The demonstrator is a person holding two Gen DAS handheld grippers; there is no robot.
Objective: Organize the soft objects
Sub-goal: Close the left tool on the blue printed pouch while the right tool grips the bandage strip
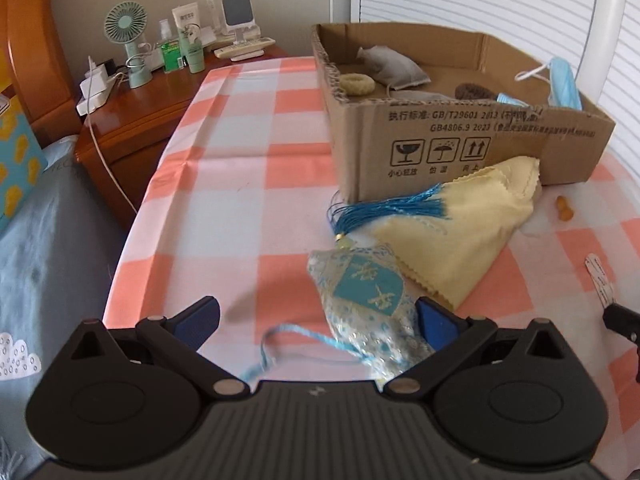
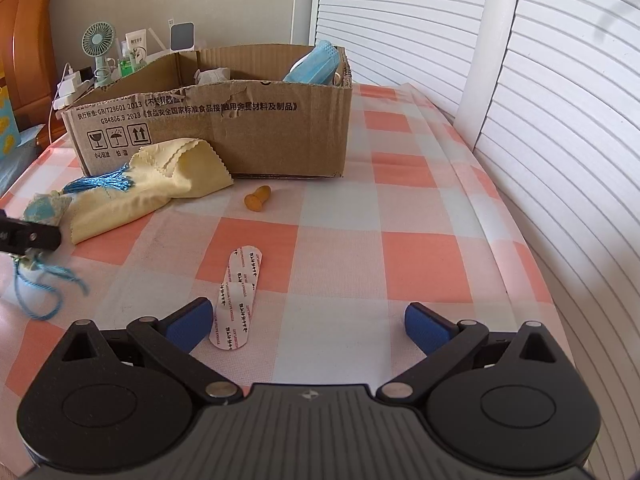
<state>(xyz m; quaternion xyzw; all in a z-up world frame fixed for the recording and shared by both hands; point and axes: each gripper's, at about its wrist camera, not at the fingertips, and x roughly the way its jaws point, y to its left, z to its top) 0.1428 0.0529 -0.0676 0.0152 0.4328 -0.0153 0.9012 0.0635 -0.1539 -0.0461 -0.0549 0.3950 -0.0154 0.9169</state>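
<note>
A blue and silver sachet [image 1: 370, 300] with a blue tassel [image 1: 396, 204] lies on the checked tablecloth, against the right finger of my open left gripper [image 1: 318, 320]; its cord trails between the fingers. A folded yellow cloth [image 1: 468, 224] lies behind it, against the cardboard box [image 1: 440, 140]. The box holds a grey pouch [image 1: 390, 66], a cream ring, a brown puff and blue face masks [image 1: 562, 84]. My right gripper [image 2: 308, 326] is open and empty above the table, an adhesive bandage [image 2: 236, 298] beside its left finger. The sachet [image 2: 42, 212], cloth [image 2: 148, 188] and box [image 2: 224, 128] show at the left of the right wrist view.
A small orange earplug [image 2: 258, 199] lies before the box. A wooden nightstand [image 1: 132, 120] at the back left carries a green fan [image 1: 128, 36], bottles and a power strip. A bed with blue bedding [image 1: 52, 240] is at the left. White slatted doors [image 2: 540, 120] stand right.
</note>
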